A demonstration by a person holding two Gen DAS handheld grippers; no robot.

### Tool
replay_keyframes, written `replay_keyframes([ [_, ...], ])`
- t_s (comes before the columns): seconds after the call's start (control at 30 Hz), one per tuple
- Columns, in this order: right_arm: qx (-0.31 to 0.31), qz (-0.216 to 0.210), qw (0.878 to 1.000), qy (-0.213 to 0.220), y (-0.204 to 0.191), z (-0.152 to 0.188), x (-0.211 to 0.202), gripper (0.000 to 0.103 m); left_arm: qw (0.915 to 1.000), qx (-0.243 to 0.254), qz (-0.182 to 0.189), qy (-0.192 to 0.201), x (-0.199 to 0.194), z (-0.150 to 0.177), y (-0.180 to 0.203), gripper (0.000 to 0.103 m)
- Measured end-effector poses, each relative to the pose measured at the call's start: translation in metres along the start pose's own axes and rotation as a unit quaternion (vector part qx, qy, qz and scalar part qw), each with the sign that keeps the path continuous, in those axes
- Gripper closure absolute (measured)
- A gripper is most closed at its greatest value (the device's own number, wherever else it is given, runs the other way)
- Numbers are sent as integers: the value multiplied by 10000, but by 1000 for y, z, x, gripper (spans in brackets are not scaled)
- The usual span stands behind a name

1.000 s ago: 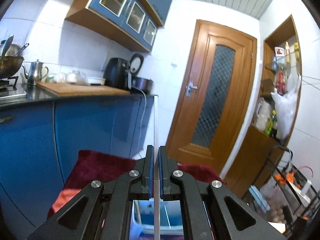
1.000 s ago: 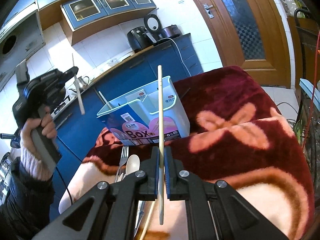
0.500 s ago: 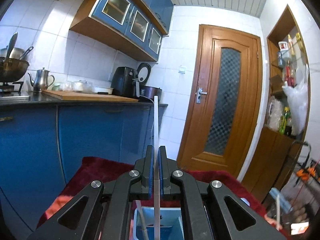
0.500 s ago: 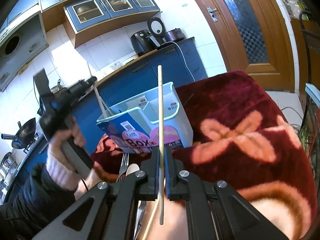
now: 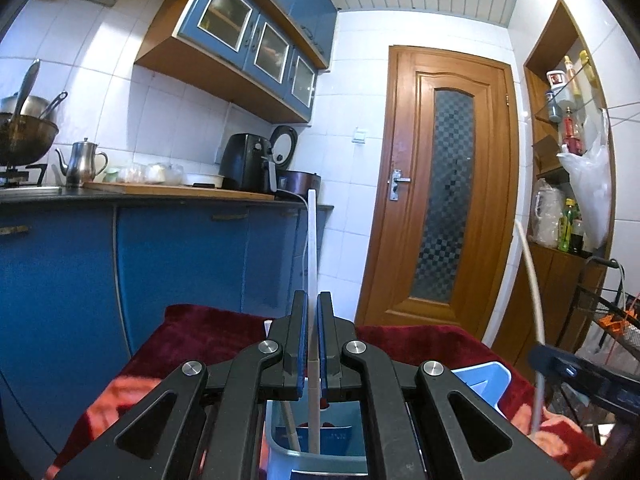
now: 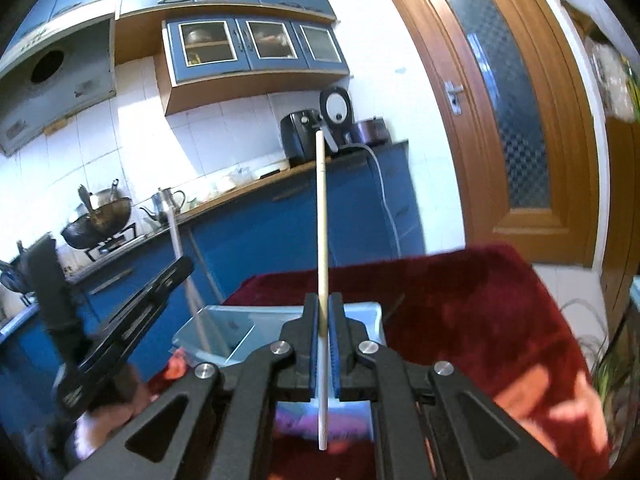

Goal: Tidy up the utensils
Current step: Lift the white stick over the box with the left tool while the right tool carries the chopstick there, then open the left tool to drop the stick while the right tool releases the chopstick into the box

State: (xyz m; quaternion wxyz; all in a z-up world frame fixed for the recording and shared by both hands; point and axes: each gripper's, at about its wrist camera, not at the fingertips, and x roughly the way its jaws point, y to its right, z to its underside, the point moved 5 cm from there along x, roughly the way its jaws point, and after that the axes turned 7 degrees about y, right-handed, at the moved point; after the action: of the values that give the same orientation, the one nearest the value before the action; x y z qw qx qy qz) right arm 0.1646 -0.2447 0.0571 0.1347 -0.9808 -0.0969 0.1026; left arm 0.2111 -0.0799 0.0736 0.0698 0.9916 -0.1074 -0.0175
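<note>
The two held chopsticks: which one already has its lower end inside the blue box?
The left gripper's chopstick; its end dips into the blue box. The right gripper's chopstick ends above it.

No lettering can be read: the small print on the blue box's inner wall and on the shelf bottles' labels is too blurred.

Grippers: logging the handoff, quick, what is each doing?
Left gripper: shut on a pale chopstick.
Right gripper: shut on a light wooden chopstick.
</note>
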Motion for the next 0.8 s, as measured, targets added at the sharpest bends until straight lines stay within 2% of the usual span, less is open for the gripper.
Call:
replay_keyframes([
  [0.23, -299, 163, 9989, 318, 2, 3, 25, 97, 9998, -123, -16, -153, 5, 10, -6, 98],
  [0.43, -391, 179, 9988, 252, 3, 14, 23, 97, 9993, -127, 92, -337, 10, 17, -3, 98],
  [0.5, -369, 203, 9988, 264, 3, 14, 19, 95, 9990, -120, 139, -398, 10, 19, -1, 91],
  [0.57, -322, 240, 9987, 306, 4, 11, 15, 83, 9991, -105, 152, -390, 8, 18, 2, 76],
  [0.63, -310, 260, 9986, 327, 4, 8, 12, 79, 9991, -87, 190, -370, 6, 16, 4, 69],
  [0.8, -319, 262, 9987, 300, 2, 6, 7, 79, 9988, -13, 320, -373, -3, 9, 10, 68],
])
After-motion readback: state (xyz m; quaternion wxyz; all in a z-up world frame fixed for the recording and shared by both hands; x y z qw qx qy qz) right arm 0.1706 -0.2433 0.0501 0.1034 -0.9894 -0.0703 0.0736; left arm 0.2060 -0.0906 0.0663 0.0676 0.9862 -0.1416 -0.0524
